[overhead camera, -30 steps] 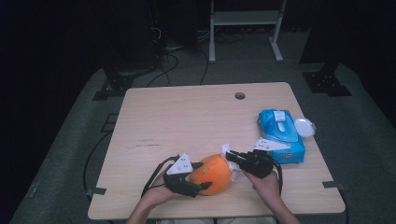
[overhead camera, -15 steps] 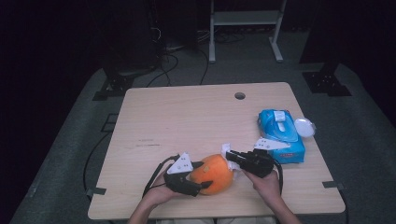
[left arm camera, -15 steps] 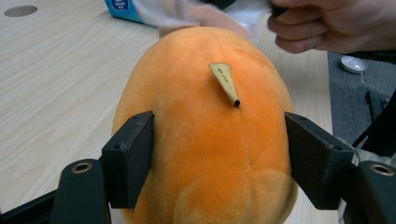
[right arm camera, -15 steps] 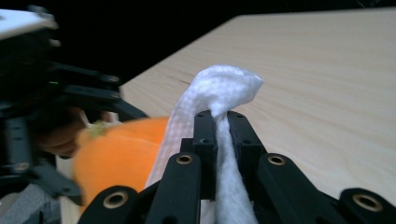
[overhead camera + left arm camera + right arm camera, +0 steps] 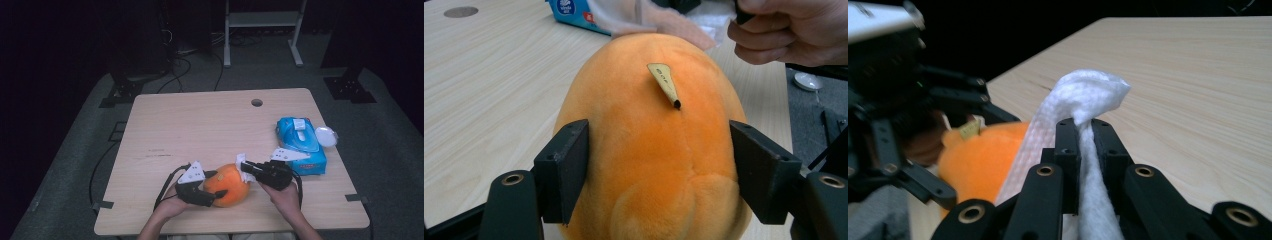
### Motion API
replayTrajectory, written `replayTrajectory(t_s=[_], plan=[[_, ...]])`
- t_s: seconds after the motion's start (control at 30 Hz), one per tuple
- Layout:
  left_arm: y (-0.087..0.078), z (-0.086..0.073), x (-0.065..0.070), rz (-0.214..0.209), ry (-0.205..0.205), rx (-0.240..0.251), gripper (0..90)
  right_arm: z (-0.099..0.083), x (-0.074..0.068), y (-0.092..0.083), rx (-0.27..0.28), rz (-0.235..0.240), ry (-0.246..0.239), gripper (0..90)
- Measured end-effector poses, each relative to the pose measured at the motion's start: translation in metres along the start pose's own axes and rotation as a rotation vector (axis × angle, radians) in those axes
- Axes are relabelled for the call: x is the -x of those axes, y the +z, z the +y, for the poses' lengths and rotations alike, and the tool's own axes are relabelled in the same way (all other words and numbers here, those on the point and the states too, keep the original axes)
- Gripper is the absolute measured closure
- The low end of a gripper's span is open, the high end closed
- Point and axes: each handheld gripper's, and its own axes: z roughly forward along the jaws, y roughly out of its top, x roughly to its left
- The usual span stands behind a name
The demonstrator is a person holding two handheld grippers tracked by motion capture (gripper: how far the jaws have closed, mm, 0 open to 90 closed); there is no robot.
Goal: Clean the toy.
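An orange plush toy (image 5: 227, 185) lies near the table's front edge, a small tan tag (image 5: 664, 82) sticking up from its top. My left gripper (image 5: 212, 192) comes at it from the left, and its black pads (image 5: 569, 165) press into the toy's two sides. My right gripper (image 5: 246, 167) sits just right of the toy, shut on a white wipe (image 5: 1088, 100) that bunches above the jaw tips and hangs down between them. The wipe (image 5: 242, 162) touches the toy's upper right side.
A blue pack of wipes (image 5: 300, 142) lies at the table's right edge, with a round white lid (image 5: 326, 135) beside it. The wooden table (image 5: 200, 130) has a cable hole (image 5: 257, 102) at the back. Cables and a metal stand lie on the floor beyond.
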Motion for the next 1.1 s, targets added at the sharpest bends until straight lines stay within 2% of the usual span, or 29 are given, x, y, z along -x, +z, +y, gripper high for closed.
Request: replayTrajectory(t_s=[0.1,0.13,0.17,0.23,0.3,0.37,0.4,0.43,0.53,0.57,0.6,0.67,0.73,0.8,0.87,1.0,1.07,1.1], plan=[[-0.001,0.000,0.001,0.000,0.003,0.001,29.1,-0.013,0.016,0.003,-0.027,-0.040,0.054,82.1],[-0.001,0.000,0.002,0.001,0.006,0.002,29.0,-0.016,0.021,0.003,-0.028,-0.033,0.088,82.1],[0.000,0.001,0.003,0.001,0.007,0.000,28.8,-0.016,0.020,0.003,-0.024,-0.029,0.095,82.1],[0.001,0.001,0.004,0.005,0.018,0.005,28.5,-0.007,0.009,0.001,-0.012,-0.024,0.045,82.1],[0.004,0.002,0.005,0.007,0.016,0.014,28.6,0.002,-0.005,-0.001,0.019,0.020,0.006,82.1],[0.007,0.003,0.007,0.014,0.023,0.012,28.8,0.007,-0.017,0.000,0.015,0.034,-0.046,82.1],[0.008,0.004,0.008,0.015,0.029,0.008,28.7,0.006,-0.020,0.002,0.003,0.024,-0.071,82.0],[0.007,0.004,0.008,0.014,0.027,0.010,28.5,0.003,-0.017,0.003,-0.005,0.022,-0.071,81.9],[0.008,0.003,0.009,0.010,0.020,0.030,26.4,-0.004,0.000,0.003,-0.013,0.002,-0.016,81.7],[0.009,0.003,0.008,0.012,0.020,0.030,26.2,-0.004,0.001,0.001,-0.010,-0.004,-0.004,81.8],[0.010,0.003,0.009,0.016,0.019,0.030,26.1,-0.003,-0.001,0.000,-0.009,-0.006,-0.006,81.9],[0.012,0.003,0.010,0.029,0.029,0.027,26.5,0.001,-0.014,0.002,-0.009,0.003,-0.047,82.0],[0.012,0.004,0.011,0.036,0.031,0.024,27.4,0.005,-0.030,0.004,-0.010,0.043,-0.088,82.0],[0.011,0.004,0.011,0.040,0.029,0.024,28.1,0.007,-0.036,0.004,-0.018,0.054,-0.117,81.9],[0.011,0.004,0.011,0.038,0.026,0.028,28.3,0.006,-0.031,0.004,-0.026,0.039,-0.118,82.0],[0.012,0.005,0.012,0.043,0.027,0.032,28.3,-0.001,-0.007,0.001,-0.031,-0.022,-0.054,81.9],[0.013,0.005,0.012,0.047,0.031,0.026,28.3,0.000,-0.008,-0.001,-0.022,-0.025,-0.041,81.9],[0.014,0.006,0.012,0.049,0.024,0.029,28.3,0.002,-0.014,-0.001,-0.017,-0.013,-0.058,81.8]])
